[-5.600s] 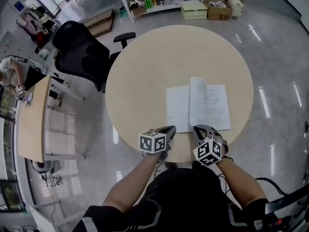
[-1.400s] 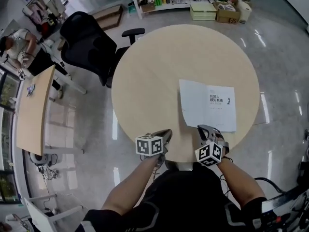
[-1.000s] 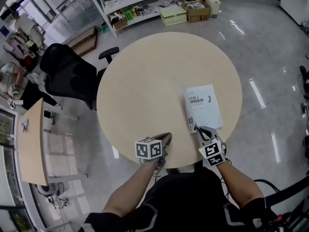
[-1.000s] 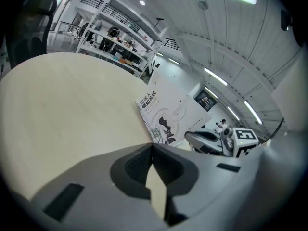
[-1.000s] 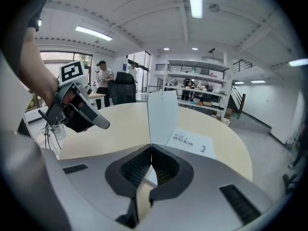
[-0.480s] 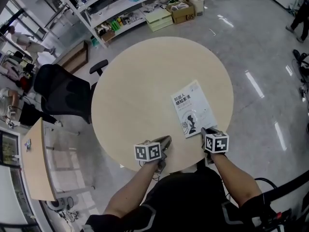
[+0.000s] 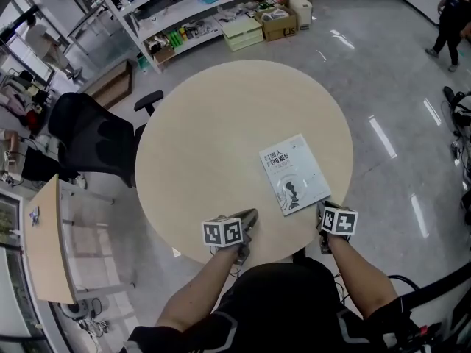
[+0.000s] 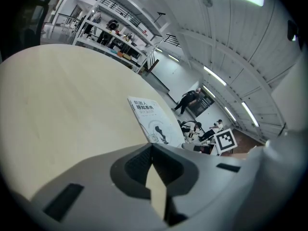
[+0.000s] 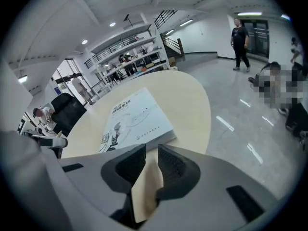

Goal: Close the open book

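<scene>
The book [image 7: 294, 173] lies closed and flat on the round wooden table [image 7: 221, 116], cover up, toward the right side. My right gripper [image 7: 322, 209] hovers at the table's near edge just behind the book's near corner [image 9: 163, 137]. Its jaws have just been opening, and the narrow gap holds nothing. My left gripper [image 7: 250, 216] rests at the near edge, to the left of the book and apart from it, jaws shut and empty. The book [image 8: 151, 121] shows ahead and to the right in the left gripper view.
A black office chair [image 7: 92, 134] stands at the table's left. Shelves with boxes [image 7: 206, 6] line the far wall. A wooden desk [image 7: 44, 234] is at the far left. A person [image 9: 239, 37] walks on the glossy floor to the right.
The book, open several seconds ago, now lies closed and turned slightly. My right gripper has rolled and drawn back to the right off the book's corner, its jaws parting. The left gripper stays put.
</scene>
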Motion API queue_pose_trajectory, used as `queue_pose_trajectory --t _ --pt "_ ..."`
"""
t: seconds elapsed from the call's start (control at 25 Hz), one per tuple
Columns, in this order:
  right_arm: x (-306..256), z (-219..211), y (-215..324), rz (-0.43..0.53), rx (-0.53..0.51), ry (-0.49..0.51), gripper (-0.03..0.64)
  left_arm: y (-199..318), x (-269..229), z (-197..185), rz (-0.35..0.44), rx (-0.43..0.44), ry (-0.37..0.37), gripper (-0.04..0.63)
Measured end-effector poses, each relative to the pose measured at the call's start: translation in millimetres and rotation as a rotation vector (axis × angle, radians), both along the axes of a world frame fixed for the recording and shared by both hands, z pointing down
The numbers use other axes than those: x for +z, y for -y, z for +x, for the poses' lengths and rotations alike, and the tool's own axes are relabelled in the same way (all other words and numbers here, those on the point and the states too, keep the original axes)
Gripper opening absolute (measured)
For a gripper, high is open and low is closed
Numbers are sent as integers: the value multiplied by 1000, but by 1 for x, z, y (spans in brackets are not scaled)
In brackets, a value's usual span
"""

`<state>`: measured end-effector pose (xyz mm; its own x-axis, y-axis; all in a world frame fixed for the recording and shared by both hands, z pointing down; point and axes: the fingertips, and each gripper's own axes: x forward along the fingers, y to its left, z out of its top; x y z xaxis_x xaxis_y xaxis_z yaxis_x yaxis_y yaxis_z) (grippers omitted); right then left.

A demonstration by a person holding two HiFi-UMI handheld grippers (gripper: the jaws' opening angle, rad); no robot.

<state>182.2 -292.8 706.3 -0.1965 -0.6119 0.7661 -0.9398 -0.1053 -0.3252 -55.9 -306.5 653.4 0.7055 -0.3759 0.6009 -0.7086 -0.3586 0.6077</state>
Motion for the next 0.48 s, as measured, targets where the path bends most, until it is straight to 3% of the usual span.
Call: queue_pose_trajectory --t 0.2,0.28,0.48 --pt "-22 5 12 63 -11 -44 74 4 -5 -4 25 -23 -18 -14" --pt "-36 -4 23 106 -60 -43 73 5 -10 -8 49 -41 -19 -14" --pt "-82 -39 56 252 -230 -26 -2 12 -32 -20 159 -84 -37 -14"
